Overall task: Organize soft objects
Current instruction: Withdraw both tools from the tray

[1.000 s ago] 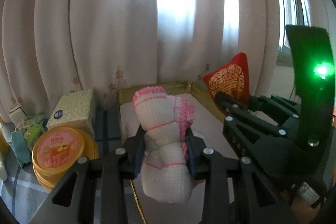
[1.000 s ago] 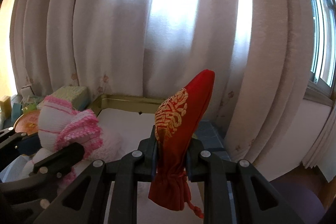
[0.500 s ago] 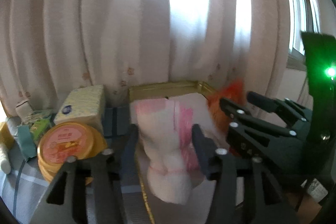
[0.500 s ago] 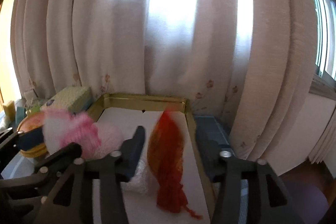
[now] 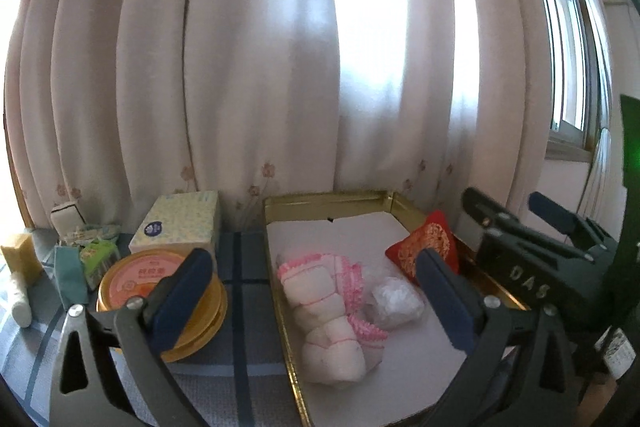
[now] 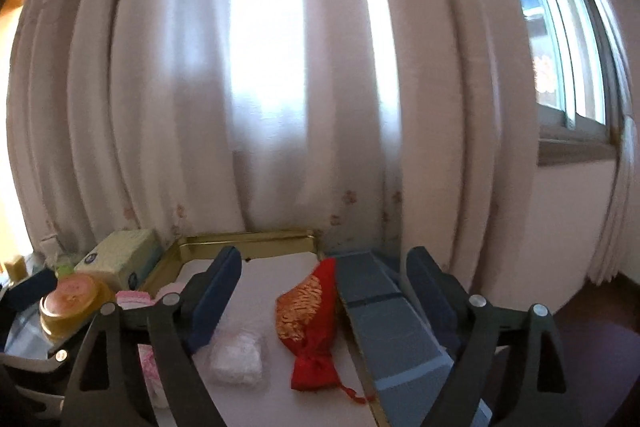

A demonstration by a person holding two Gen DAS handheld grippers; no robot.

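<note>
A knitted white-and-pink bundle (image 5: 334, 311), a red embroidered pouch (image 6: 310, 323) and what looks like crinkly plastic wrap (image 5: 396, 303) lie in the gold-rimmed tray (image 5: 320, 201). Left gripper (image 5: 316, 297) and right gripper (image 6: 324, 301) both gape wide, holding nothing.

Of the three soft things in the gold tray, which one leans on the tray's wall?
The red pouch: it rests against the gold tray wall.

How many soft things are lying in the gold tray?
3. The pink-and-white cloth roll lies along the gold tray's left side, the clear plastic bundle sits in the middle, and the red pouch leans against the right rim.
</note>
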